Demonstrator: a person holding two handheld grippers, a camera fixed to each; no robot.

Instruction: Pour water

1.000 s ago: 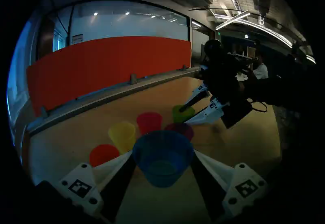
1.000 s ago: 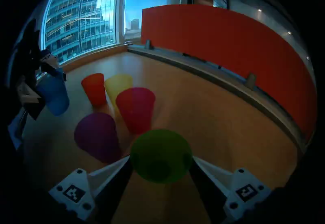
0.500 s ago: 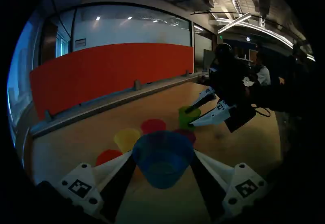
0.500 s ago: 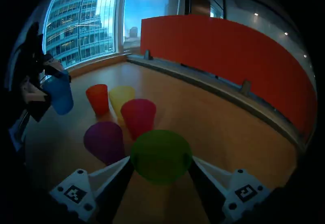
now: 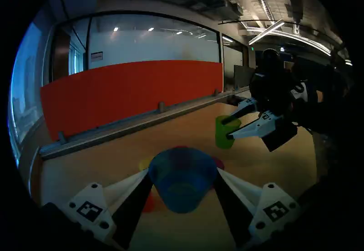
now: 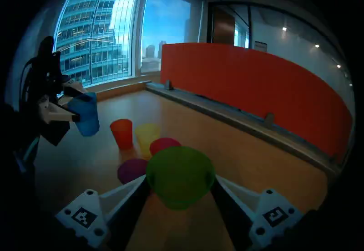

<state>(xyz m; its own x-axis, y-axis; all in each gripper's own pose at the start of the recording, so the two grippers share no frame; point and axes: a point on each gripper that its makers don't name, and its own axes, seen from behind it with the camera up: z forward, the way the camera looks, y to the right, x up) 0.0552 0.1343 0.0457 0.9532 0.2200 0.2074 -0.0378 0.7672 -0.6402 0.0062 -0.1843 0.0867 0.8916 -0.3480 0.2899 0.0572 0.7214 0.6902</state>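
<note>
Clasping seemingly light, crushable plastic mid-wall, the left gripper (image 5: 182, 173) holds the blue cup (image 5: 182, 189), the right gripper (image 6: 180, 179) the green cup (image 6: 180, 171).

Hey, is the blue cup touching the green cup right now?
Apart. In the right gripper view the blue cup hangs far left of the green cup, with the orange cup and table showing between them.

- Blue cup (image 5: 182, 178), left gripper view: hides most of the table cups behind it. Slivers of a yellow cup (image 5: 144, 164), an orange cup (image 5: 148, 202) and a purple cup (image 5: 219, 163) peek past its sides. Contents cannot be told.
- Green cup (image 6: 180, 176), right gripper view: overlaps the purple cup and a red cup (image 6: 162, 144).
</note>
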